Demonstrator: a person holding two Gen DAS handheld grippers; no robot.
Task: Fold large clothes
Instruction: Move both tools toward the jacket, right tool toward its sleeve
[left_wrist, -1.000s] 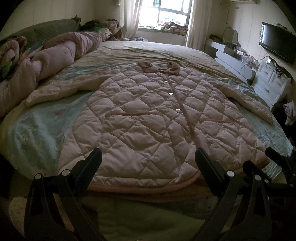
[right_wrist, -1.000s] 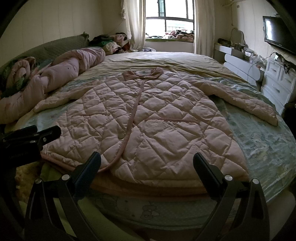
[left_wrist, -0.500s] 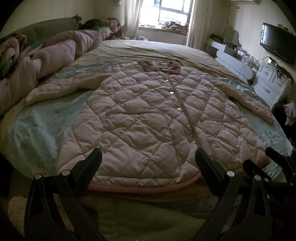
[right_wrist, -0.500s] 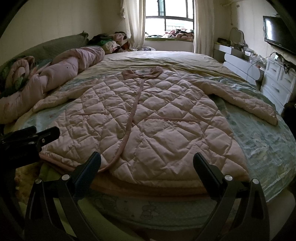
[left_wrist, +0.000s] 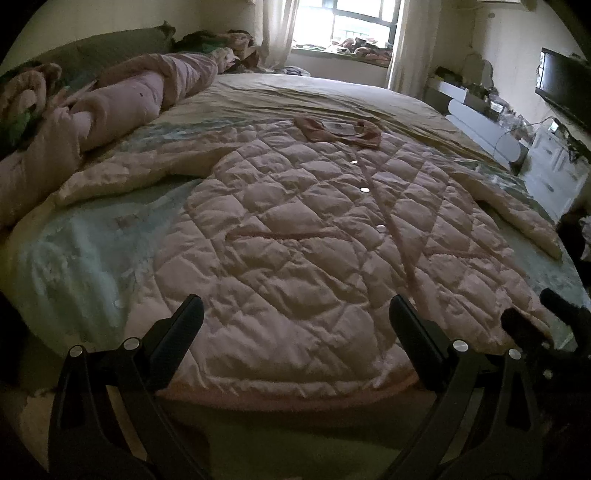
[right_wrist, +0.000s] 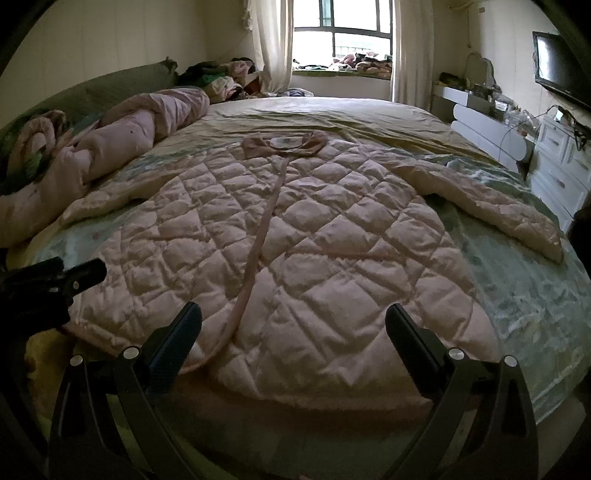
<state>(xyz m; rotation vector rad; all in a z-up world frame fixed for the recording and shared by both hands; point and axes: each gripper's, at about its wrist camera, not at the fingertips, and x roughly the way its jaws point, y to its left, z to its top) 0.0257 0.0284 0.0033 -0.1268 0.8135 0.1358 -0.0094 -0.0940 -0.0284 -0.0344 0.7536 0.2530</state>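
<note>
We see a pale pink, diamond-quilted padded coat (left_wrist: 295, 258) spread front-up across the bed (left_wrist: 74, 266), its hem along the near edge and its darker pink collar (right_wrist: 284, 142) toward the far edge by the window (right_wrist: 343, 37). Both sleeves lie outward, one toward the left edge (left_wrist: 129, 177), one toward the right edge (right_wrist: 491, 210); we judge this flat, open layout is meant to expose the fold lines. The button placket (right_wrist: 258, 240) runs from collar to hem as a smooth band against the puffy, creased stitching, with small round snaps (left_wrist: 365, 189) beside it. The left gripper (left_wrist: 295, 321) hovers over the hem near the left corner, jaws wide apart and holding nothing; the right gripper (right_wrist: 293, 328) does likewise nearer the right corner, equally empty. We read both as poised to pinch the hem. A rolled pink duvet (right_wrist: 122, 136) lies along the left edge, against the green headboard (right_wrist: 110, 85).
</note>
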